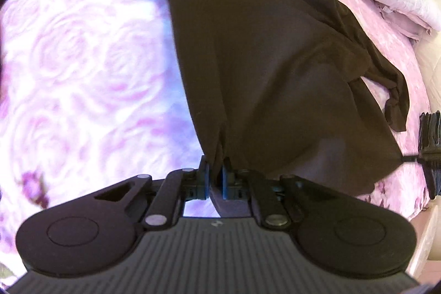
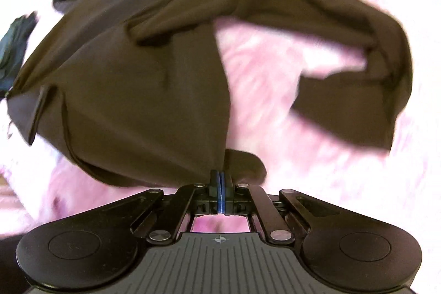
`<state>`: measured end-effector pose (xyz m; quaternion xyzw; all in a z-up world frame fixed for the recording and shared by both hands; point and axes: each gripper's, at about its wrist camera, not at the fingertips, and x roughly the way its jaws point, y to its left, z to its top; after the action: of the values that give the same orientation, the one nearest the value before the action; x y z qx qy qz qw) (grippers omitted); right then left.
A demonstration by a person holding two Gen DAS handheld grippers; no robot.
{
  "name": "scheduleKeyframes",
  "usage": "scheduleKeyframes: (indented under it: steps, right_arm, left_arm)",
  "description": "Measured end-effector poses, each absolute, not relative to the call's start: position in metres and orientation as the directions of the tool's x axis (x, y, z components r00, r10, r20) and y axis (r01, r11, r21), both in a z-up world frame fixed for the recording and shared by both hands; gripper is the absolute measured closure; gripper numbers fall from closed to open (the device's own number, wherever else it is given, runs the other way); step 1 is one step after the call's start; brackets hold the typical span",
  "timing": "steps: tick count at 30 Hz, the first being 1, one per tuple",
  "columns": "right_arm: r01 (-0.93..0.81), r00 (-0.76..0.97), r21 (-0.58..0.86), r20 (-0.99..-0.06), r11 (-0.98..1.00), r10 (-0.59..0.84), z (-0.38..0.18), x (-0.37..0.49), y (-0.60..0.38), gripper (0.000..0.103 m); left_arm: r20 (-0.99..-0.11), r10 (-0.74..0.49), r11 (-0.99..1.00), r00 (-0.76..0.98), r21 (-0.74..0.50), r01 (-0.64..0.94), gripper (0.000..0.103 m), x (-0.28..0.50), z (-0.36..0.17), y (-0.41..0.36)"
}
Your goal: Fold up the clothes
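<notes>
**Brown shirt pinched at both bottom corners**

Brown shirt [image 1: 261, 68] spreads out ahead of both claws over a pink rose-patterned bedspread [image 1: 82, 68]. The left claw [image 1: 214, 178] is nearly closed, a bunched hem fold between its pads. The right claw [image 2: 221, 183] is fully closed on the shirt's edge, one sleeve [image 2: 358, 68] trailing off to its right.

The left gripper [image 1: 215, 178] is black, with two round flat parts at its sides and shiny silver screws on its bars. Its small pads [image 1: 226, 181] are blue. Behind them sits a grey ribbed block. The right gripper [image 2: 221, 183] looks the same.
</notes>
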<state>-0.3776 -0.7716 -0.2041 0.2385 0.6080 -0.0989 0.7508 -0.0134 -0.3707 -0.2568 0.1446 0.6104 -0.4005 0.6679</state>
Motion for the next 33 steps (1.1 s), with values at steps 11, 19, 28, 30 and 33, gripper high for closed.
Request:
scheduleKeyframes:
  steps: [11,19,28,30,33]
  right_arm:
    - [0.436,0.054,0.353,-0.928,0.828,0.368,-0.233,-0.423,-0.675,0.103]
    - [0.391,0.088,0.284,-0.958,0.876,0.271,-0.218,-0.414,-0.68,0.103]
    - [0.277,0.315,0.07,-0.949,0.958,-0.022,-0.206,-0.291,-0.773,0.062]
    - [0.235,0.343,0.031,-0.938,0.972,-0.053,-0.209,-0.259,-0.793,0.062]
    - [0.163,0.381,-0.039,-0.919,0.986,-0.1,-0.216,-0.212,-0.819,0.061]
  left_arm:
    - [-0.988,-0.138,0.54,-0.071,-0.135,0.831,0.103,-0.027,-0.292,-0.328]
    - [-0.977,-0.212,0.521,0.004,-0.11,0.846,0.097,0.009,-0.267,-0.335]
    - [-0.89,-0.447,0.276,0.093,-0.038,0.96,0.073,0.072,-0.259,-0.511]
    - [-0.871,-0.478,0.199,0.112,0.017,0.98,0.073,0.087,-0.262,-0.555]
    - [-0.854,-0.507,0.087,0.119,0.086,0.992,0.072,0.107,-0.274,-0.61]
